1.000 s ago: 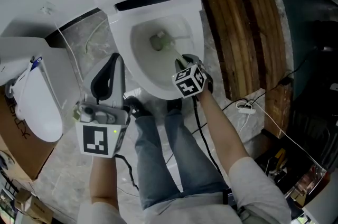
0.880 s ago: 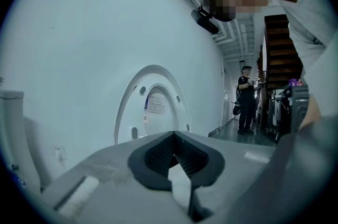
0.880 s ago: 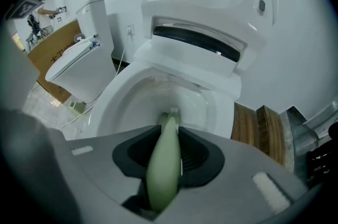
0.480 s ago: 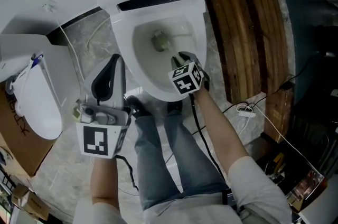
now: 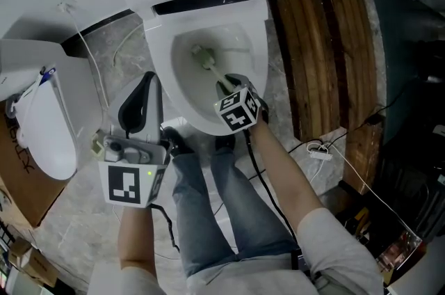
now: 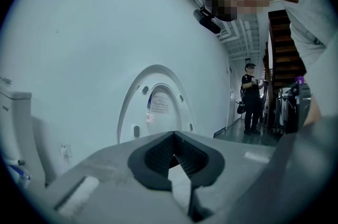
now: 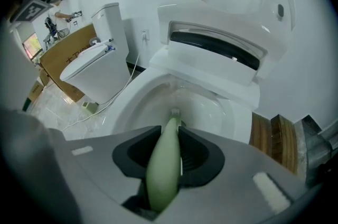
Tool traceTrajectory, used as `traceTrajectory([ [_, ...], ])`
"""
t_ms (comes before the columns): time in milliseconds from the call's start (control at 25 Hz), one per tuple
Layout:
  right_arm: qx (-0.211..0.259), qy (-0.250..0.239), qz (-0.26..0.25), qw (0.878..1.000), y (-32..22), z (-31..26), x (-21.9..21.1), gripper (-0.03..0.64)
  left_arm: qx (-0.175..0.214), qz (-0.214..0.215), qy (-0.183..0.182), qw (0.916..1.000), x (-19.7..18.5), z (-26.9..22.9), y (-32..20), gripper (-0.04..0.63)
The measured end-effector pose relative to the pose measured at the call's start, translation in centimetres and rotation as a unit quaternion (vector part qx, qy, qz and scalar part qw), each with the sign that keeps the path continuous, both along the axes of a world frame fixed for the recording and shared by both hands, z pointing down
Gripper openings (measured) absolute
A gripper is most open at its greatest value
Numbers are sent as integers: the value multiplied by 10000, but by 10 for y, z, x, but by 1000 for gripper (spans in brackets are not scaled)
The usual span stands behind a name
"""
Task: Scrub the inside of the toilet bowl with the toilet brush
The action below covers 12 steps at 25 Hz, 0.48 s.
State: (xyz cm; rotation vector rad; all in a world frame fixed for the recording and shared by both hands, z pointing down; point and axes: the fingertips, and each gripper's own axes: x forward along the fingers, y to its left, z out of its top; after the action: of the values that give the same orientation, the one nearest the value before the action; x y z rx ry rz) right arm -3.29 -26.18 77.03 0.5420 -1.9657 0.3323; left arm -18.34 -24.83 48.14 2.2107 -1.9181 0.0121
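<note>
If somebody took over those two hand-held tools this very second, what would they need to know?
Right tool: shut on the green handle of the toilet brush. The bristle head is down inside the toilet bowl.
Left tool: shut, empty, held beside the bowl.
Done: brush is in the bowl.
Left: scrub round the inner walls. How much is already scrubbed cannot be told.
</note>
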Motion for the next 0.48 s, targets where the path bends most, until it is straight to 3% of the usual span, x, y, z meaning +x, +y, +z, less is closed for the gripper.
traceTrajectory([
  [320,-233,-635,704,9952,2,-36,34,104,-147,-317,-36,9994,22,-17,9,3],
  [480,-295,-929,921,9910,12,-69,53,105,103,-381,-133,9991,36,-44,14,3],
])
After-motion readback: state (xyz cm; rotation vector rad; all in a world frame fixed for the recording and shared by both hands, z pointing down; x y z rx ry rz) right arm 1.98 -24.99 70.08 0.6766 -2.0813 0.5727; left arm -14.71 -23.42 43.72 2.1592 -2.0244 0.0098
